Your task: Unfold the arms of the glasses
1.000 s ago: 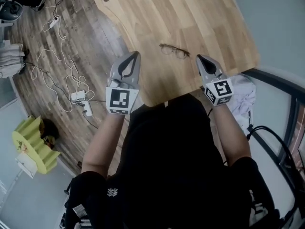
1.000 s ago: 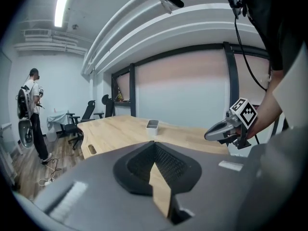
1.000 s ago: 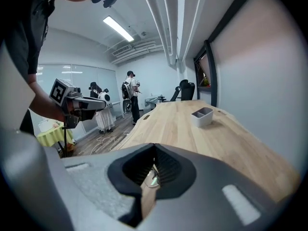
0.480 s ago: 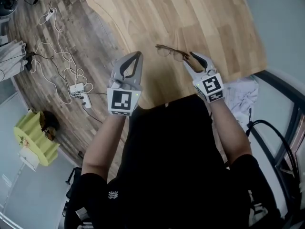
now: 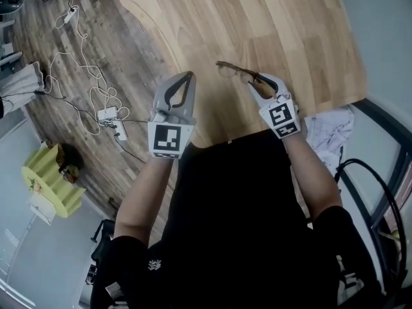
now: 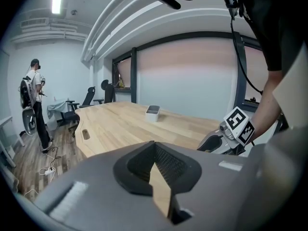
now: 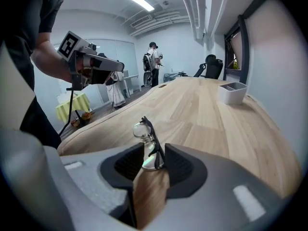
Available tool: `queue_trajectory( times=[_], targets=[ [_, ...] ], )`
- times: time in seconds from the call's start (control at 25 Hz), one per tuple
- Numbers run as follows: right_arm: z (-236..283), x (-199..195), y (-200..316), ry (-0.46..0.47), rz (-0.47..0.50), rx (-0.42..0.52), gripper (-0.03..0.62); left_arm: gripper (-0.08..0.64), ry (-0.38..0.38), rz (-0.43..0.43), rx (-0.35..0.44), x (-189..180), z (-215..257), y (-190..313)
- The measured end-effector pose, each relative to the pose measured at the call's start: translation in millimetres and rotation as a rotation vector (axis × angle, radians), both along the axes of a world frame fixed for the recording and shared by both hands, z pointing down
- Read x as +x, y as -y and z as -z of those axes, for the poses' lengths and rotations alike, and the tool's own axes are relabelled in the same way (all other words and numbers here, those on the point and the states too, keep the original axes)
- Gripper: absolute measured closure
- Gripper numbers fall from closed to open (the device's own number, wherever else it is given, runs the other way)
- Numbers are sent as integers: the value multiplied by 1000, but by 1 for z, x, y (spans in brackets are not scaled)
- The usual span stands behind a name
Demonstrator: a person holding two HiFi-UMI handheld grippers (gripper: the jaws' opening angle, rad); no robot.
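Observation:
Dark-framed glasses (image 5: 237,71) lie folded on the wooden table (image 5: 290,37) near its front edge. My right gripper (image 5: 261,82) reaches them from the right, and its jaws are opening. In the right gripper view the near lens of the glasses (image 7: 149,138) stands between the pads of the right gripper (image 7: 154,154), which do not press on it. My left gripper (image 5: 187,74) hovers to the left of the glasses, by the table's curved edge, apart from them. In the left gripper view the left gripper (image 6: 155,146) is shut and holds nothing.
A small white tray (image 7: 232,91) stands farther back on the table. Cables and a power strip (image 5: 109,118) lie on the wood floor at the left, near a yellow object (image 5: 48,185). A person (image 6: 34,95) and office chairs are at the far end of the room.
My right gripper has come down and left to the glasses, and its jaws have gone from shut to open around the near lens. The left gripper sank a little.

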State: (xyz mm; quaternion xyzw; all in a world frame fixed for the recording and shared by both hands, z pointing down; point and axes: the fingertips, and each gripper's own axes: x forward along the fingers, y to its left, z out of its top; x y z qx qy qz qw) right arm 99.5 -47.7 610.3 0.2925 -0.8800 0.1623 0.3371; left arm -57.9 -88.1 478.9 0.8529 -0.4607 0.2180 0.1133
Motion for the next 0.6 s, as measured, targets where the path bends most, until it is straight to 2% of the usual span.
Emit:
queue_trajectory(
  times=[0.12, 0.2, 0.28, 0.44, 0.6],
  targets=[
    [-5, 1, 1, -39, 3, -1, 471, 554, 2, 10, -6, -5, 0, -1],
    [-5, 1, 1, -56, 8, 6, 518, 554, 3, 12, -8, -8, 0, -2],
    [-2, 1, 0, -67, 15, 16, 536, 554, 5, 13, -8, -10, -1, -4],
    [8, 2, -2, -89, 35, 48, 541, 554, -1, 6, -5, -9, -1, -7],
    [29, 3, -3, -121, 68, 92, 545, 554, -2, -36, -31, 1, -5, -13]
  ],
)
